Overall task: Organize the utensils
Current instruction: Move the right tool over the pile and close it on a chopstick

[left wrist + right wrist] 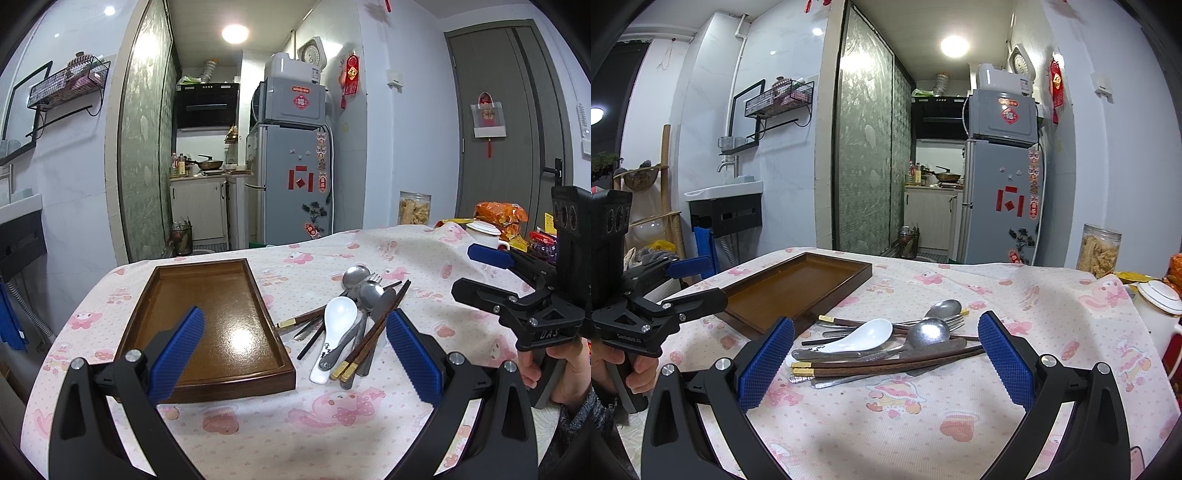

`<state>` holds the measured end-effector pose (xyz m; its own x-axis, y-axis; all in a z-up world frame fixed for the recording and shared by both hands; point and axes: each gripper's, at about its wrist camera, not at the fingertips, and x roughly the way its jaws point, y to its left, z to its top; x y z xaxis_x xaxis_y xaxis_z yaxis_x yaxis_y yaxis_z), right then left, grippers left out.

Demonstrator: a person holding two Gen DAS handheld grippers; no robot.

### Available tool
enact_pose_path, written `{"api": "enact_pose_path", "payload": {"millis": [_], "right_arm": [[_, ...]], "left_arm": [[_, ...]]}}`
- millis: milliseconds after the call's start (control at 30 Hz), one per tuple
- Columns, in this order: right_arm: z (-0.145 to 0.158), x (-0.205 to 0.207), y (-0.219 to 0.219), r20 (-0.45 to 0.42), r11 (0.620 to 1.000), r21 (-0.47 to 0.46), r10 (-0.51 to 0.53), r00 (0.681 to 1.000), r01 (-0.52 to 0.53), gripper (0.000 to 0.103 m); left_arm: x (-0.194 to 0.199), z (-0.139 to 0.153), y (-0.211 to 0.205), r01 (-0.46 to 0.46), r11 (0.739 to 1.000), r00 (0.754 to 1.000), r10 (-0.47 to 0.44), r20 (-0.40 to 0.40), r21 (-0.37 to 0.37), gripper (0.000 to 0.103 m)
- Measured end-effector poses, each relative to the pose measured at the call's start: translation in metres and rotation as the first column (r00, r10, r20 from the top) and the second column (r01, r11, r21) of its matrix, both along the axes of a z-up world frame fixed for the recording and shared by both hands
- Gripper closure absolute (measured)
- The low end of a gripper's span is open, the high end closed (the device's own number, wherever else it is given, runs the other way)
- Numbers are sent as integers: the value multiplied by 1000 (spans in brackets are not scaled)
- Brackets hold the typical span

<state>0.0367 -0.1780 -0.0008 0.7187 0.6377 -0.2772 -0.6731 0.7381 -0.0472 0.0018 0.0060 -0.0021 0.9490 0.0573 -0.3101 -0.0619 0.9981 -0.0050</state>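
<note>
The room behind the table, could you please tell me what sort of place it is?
Most likely a small home flat: a grey two-door fridge with red stickers, a narrow kitchen nook holding a wok on the stove, and a white wall-mounted washbasin.

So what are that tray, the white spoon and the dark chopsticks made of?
Tray: probably lacquered wood, brown with a glossy glare. White spoon: likely ceramic, possibly melamine, smooth and shiny. Chopsticks: dark wood by their grain, with gold-coloured caps, apparently metal.

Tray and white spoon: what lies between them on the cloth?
In the left wrist view, chopstick and handle ends lie between tray and white spoon.
</note>
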Motion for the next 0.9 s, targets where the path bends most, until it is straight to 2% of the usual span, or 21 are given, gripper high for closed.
{"api": "enact_pose_path", "payload": {"millis": [200, 333, 467, 533, 567, 600, 733, 800, 900], "right_arm": [[-2, 13, -5, -79, 999, 3, 35, 996, -35, 3], [6, 30, -22, -198, 1000, 15, 21, 980, -18, 3], [11, 56, -43, -322, 998, 70, 24, 947, -2, 3], [11, 64, -47, -341, 998, 66, 22, 940, 1, 3], [10, 66, -47, -344, 998, 63, 18, 939, 4, 3], [9, 68, -47, -353, 998, 64, 22, 935, 1, 3], [0, 83, -37, -414, 997, 77, 57, 908, -27, 6], [-3, 88, -30, -422, 998, 60, 47, 906, -24, 7], [-7, 96, -21, -440, 998, 58, 49, 897, -26, 7]], "left_arm": [[1, -1, -4, 58, 998, 998, -58, -18, 10, 3], [3, -5, -7, 140, 990, 986, -138, -95, 19, 3], [10, -10, -16, 212, 976, 966, -202, -161, 49, 3], [17, -14, -23, 249, 967, 951, -233, -204, 56, 11], [22, -18, -27, 275, 960, 937, -254, -240, 61, 24], [28, -22, -33, 291, 954, 924, -262, -277, 70, 32], [52, -35, -48, 334, 939, 882, -280, -378, 84, 37], [63, -39, -51, 342, 936, 865, -278, -417, 86, 45], [79, -46, -55, 352, 931, 839, -269, -472, 95, 53]]}}
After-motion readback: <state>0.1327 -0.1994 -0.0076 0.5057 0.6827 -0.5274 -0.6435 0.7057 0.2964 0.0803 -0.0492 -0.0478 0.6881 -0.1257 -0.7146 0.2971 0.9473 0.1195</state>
